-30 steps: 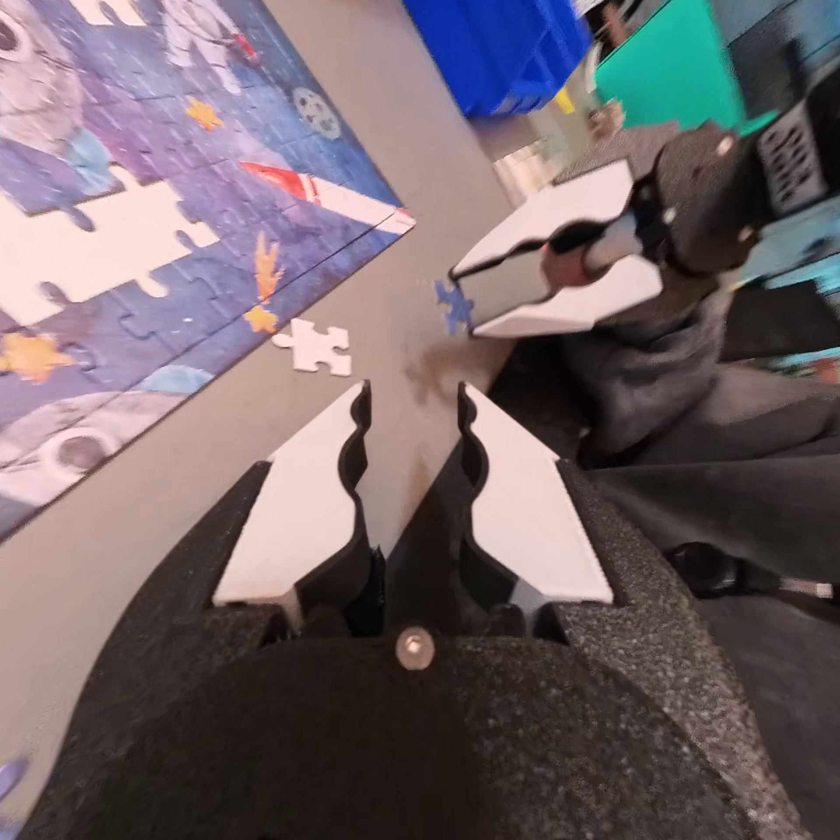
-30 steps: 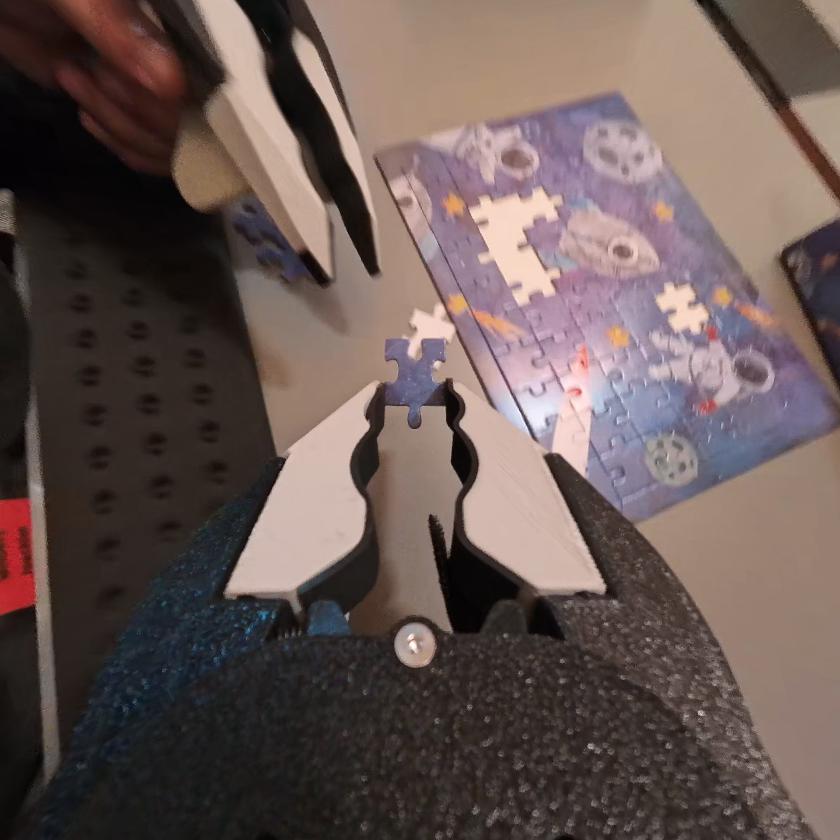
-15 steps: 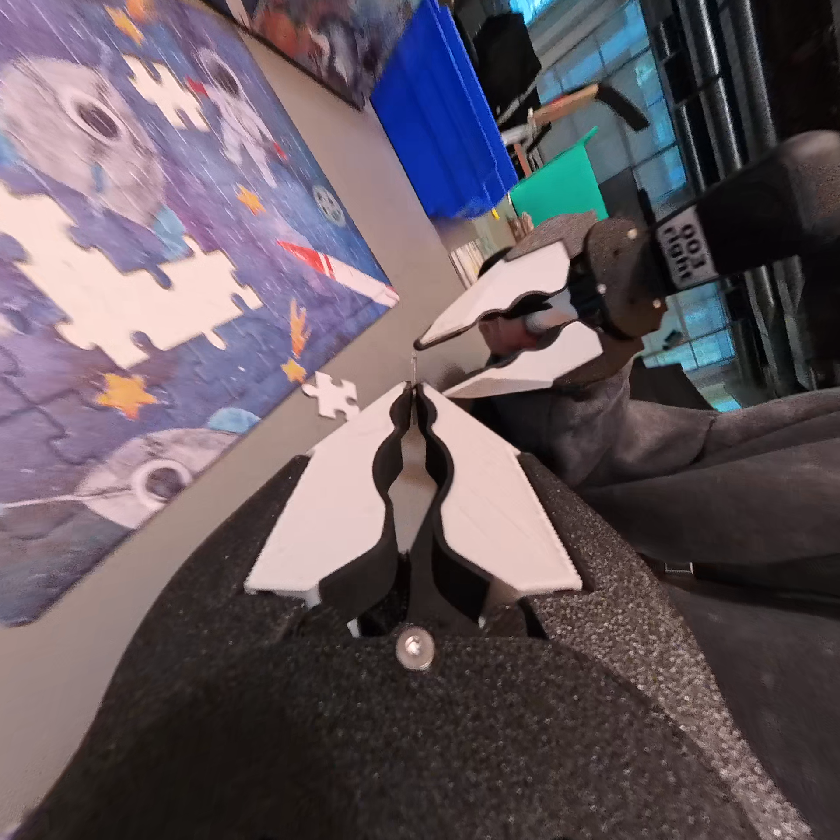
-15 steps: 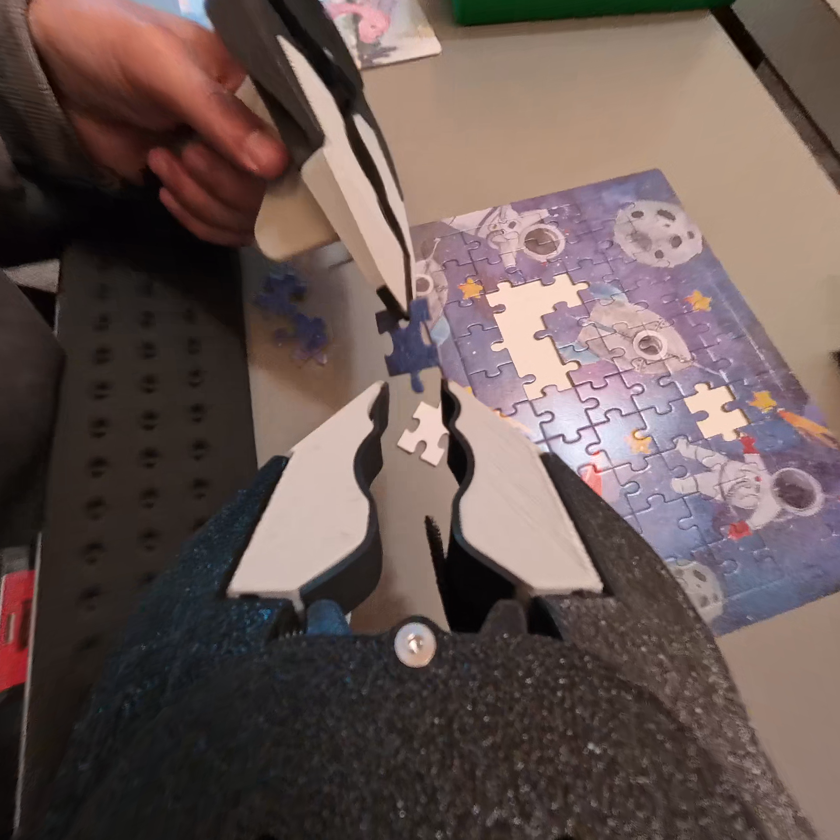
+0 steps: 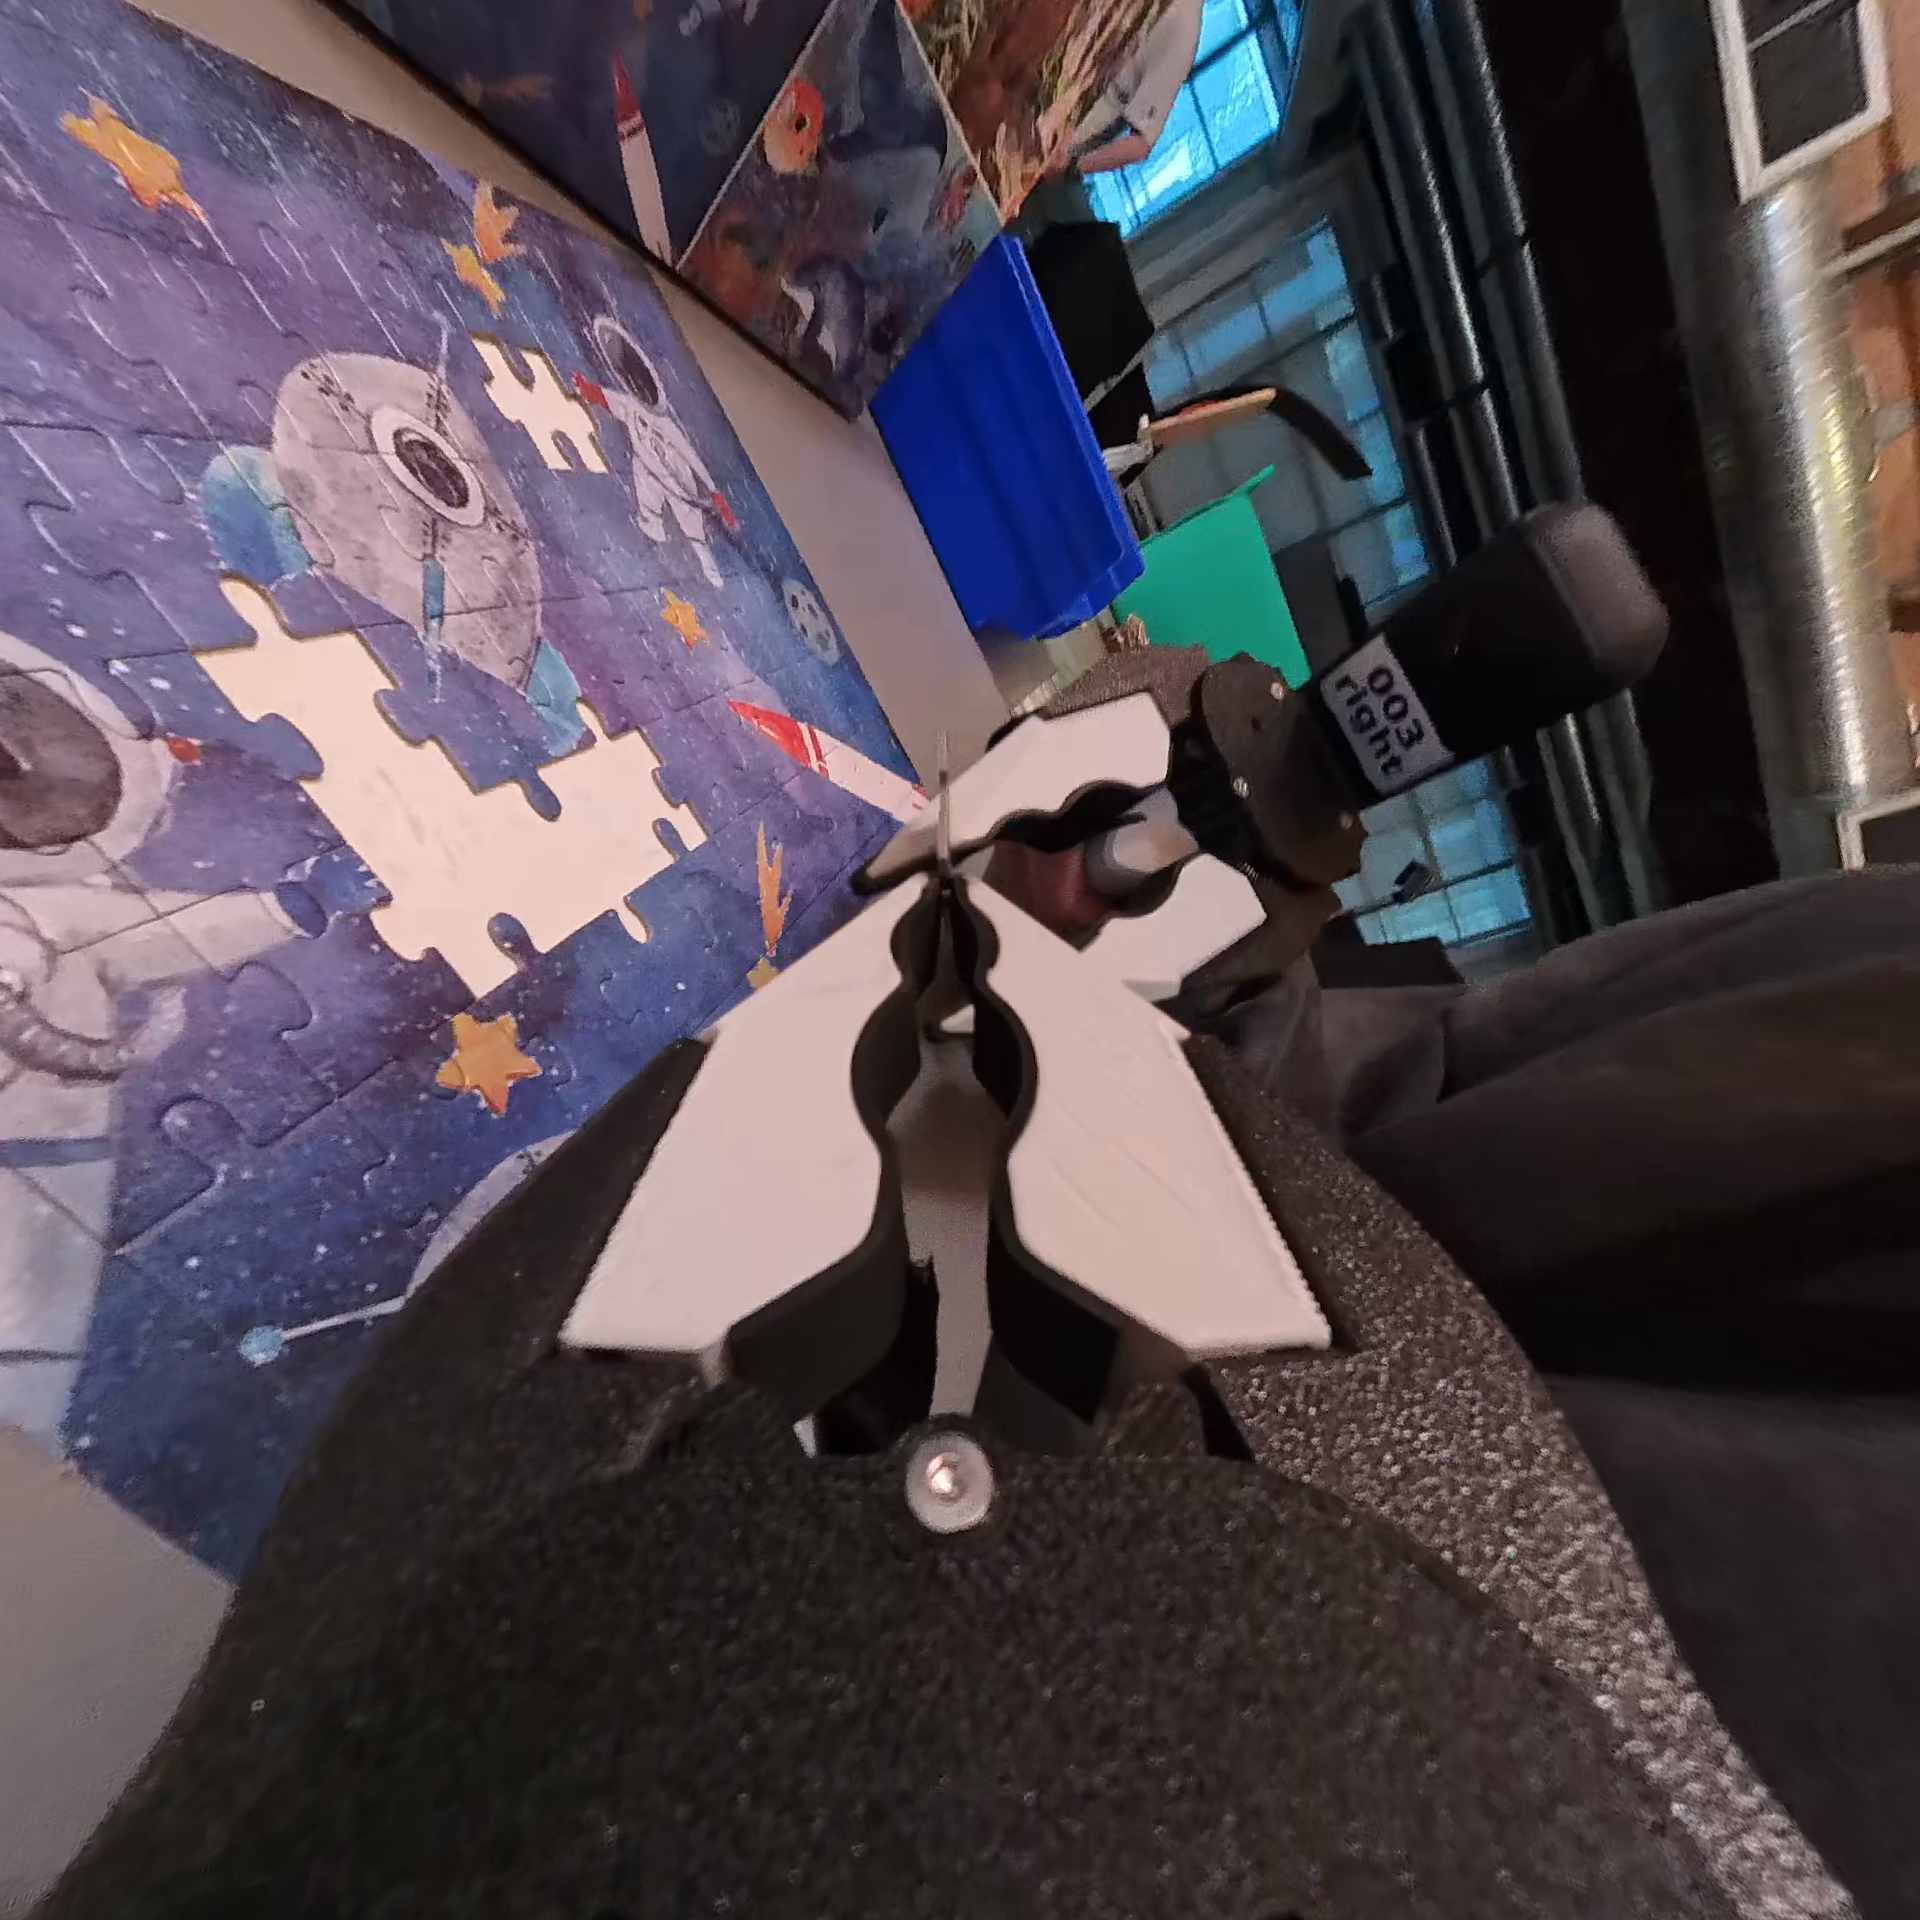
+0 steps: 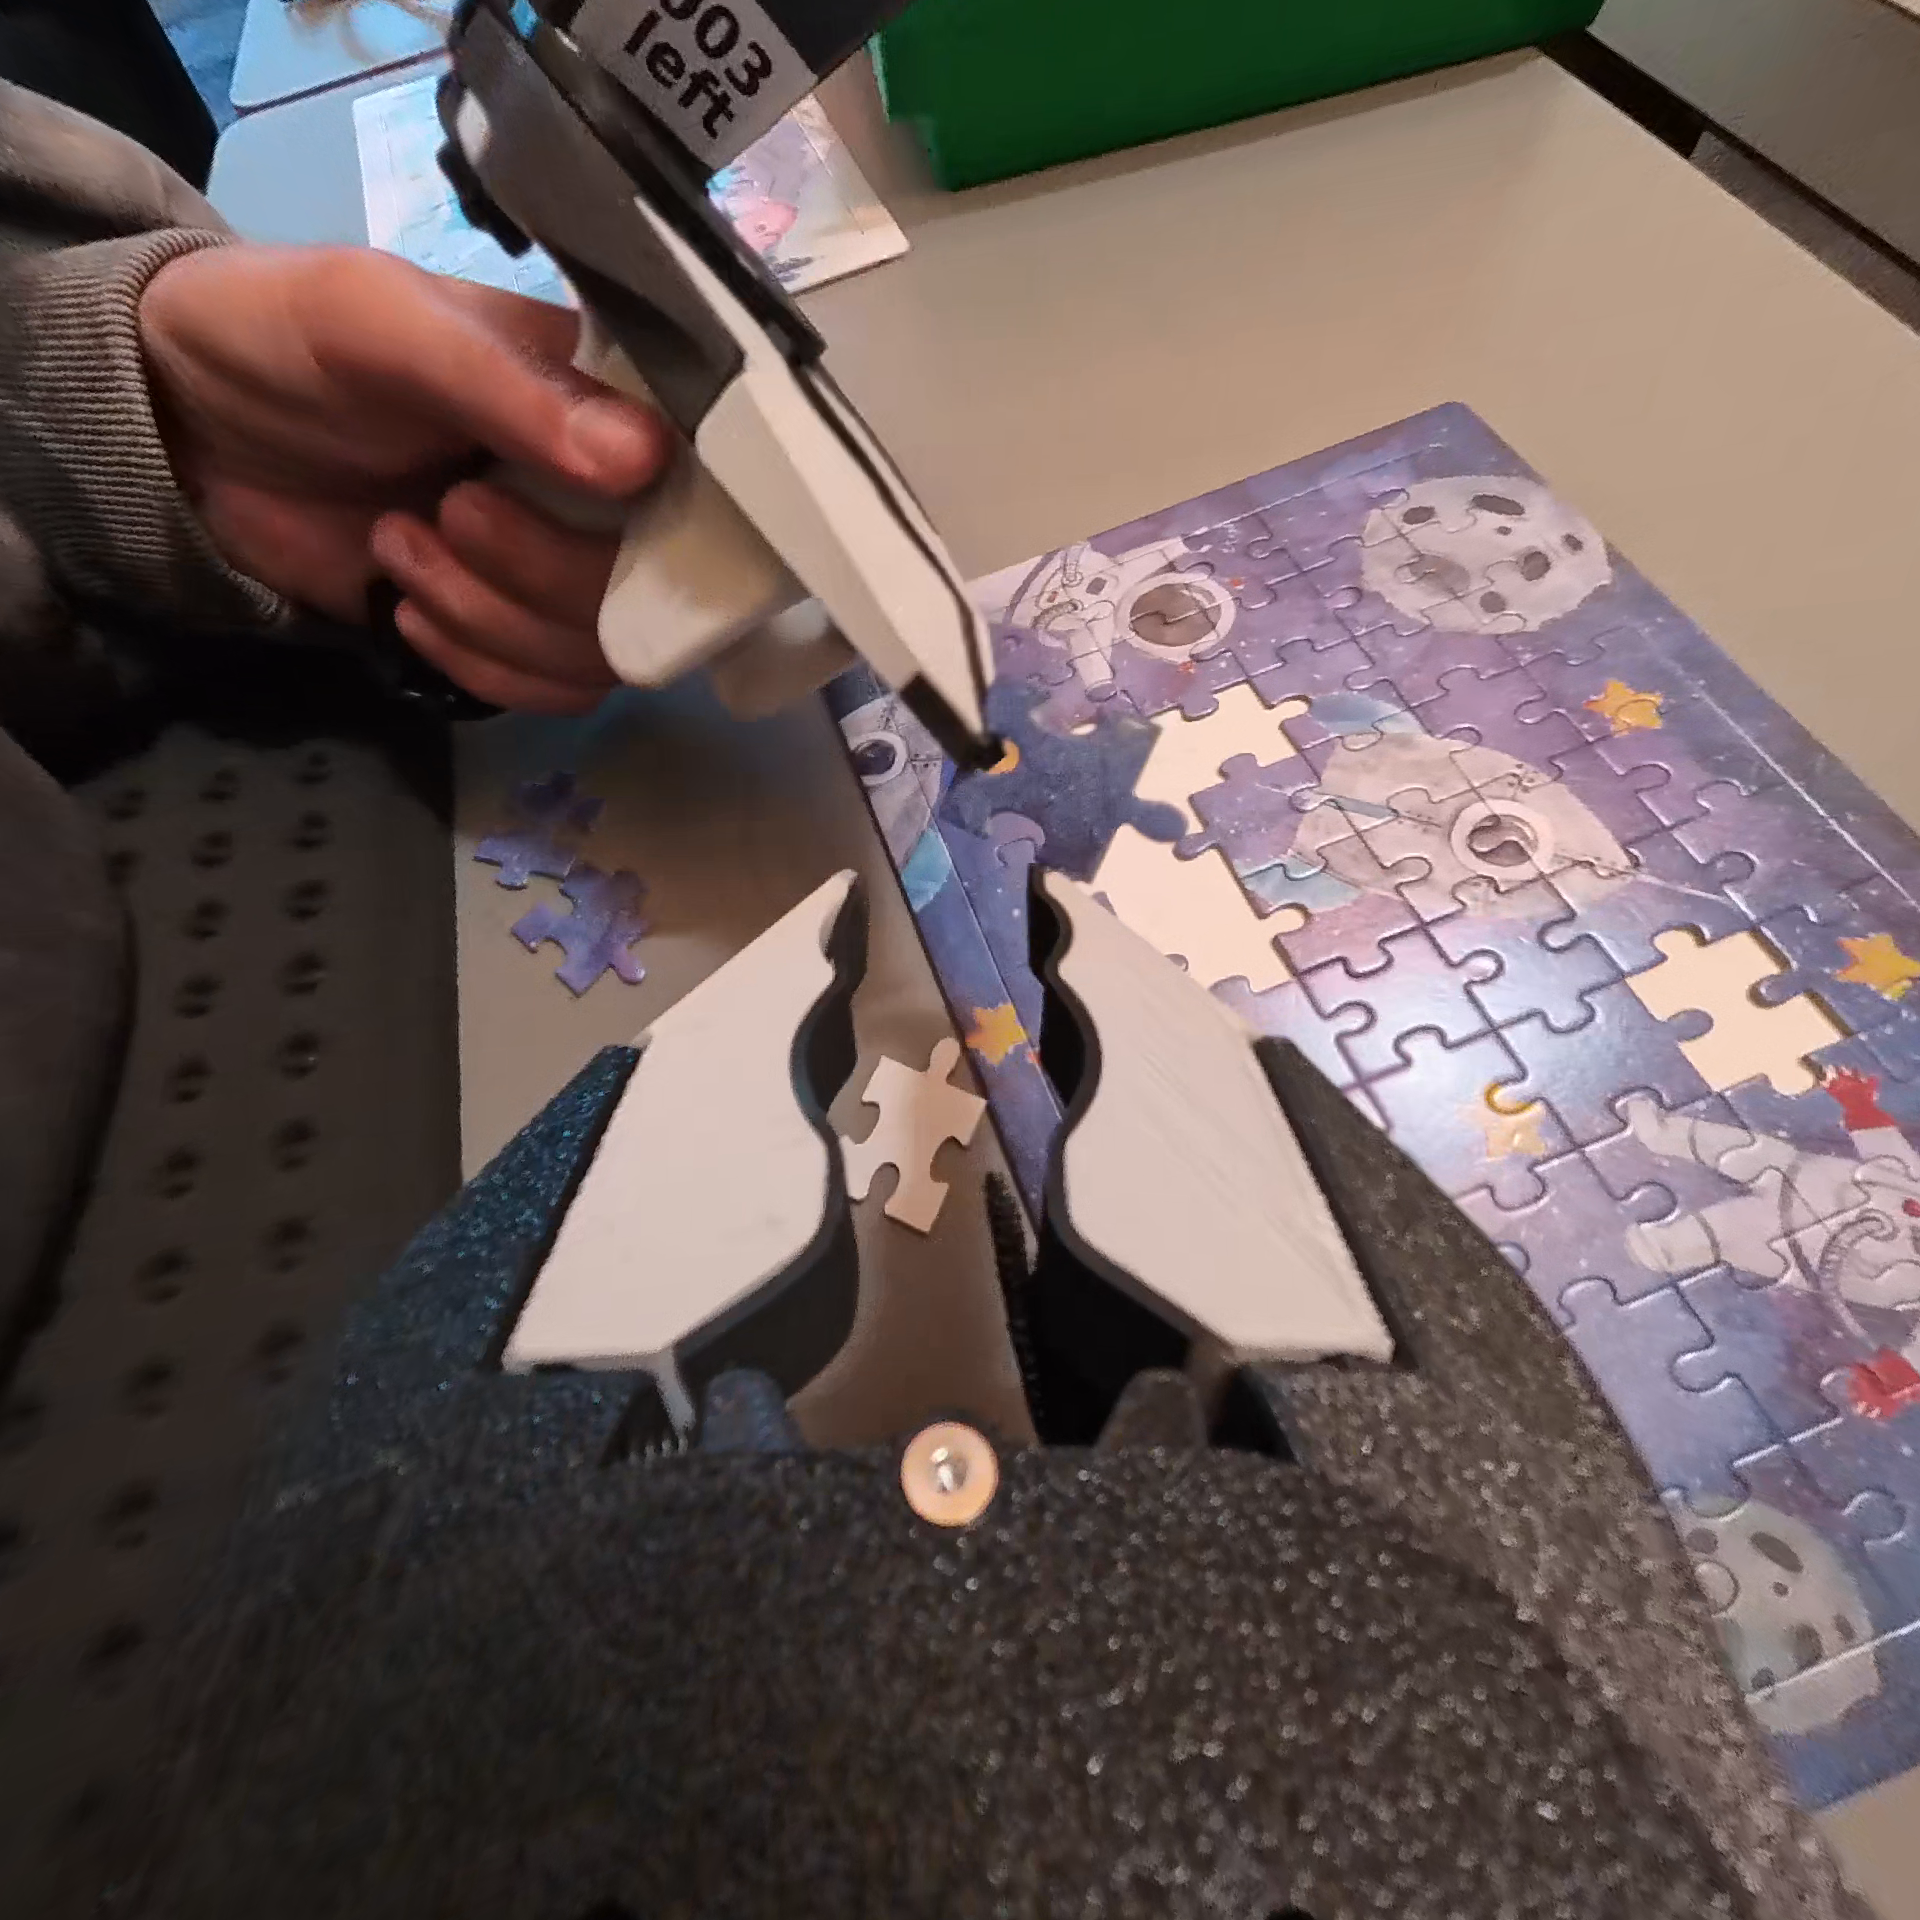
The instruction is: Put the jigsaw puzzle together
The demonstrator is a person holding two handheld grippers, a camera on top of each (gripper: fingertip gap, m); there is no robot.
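The space-themed jigsaw puzzle [image 6: 1455, 935] lies flat on the grey table, with a large white gap [image 6: 1195, 831] and a small gap [image 6: 1725, 1008]. My left gripper [image 6: 971, 743] is shut on a dark blue piece [image 6: 1060, 790] and holds it just above the puzzle's left part, beside the large gap. In the left wrist view this gripper [image 5: 942, 904] pinches the piece [image 5: 940, 821] edge-on, with the puzzle [image 5: 312, 987] at the left. My right gripper [image 6: 945, 894] is open and empty, low over the puzzle's near edge. A white face-down piece [image 6: 909, 1132] lies on the table under it.
Loose blue pieces [image 6: 571, 883] lie left of the puzzle, beside a black perforated mat [image 6: 208, 1039]. A green bin [image 6: 1195, 83] and a picture sheet [image 6: 810, 208] stand at the back. A blue bin [image 5: 997, 468] and picture boards [image 5: 831, 156] lie past the puzzle. A hand [image 6: 395, 436] holds the left gripper. My two grippers' fingertips are within a few centimetres of each other.
The right gripper held the blue piece, then opened. The left gripper shut on that piece and carried it away over the puzzle toward the large gap.
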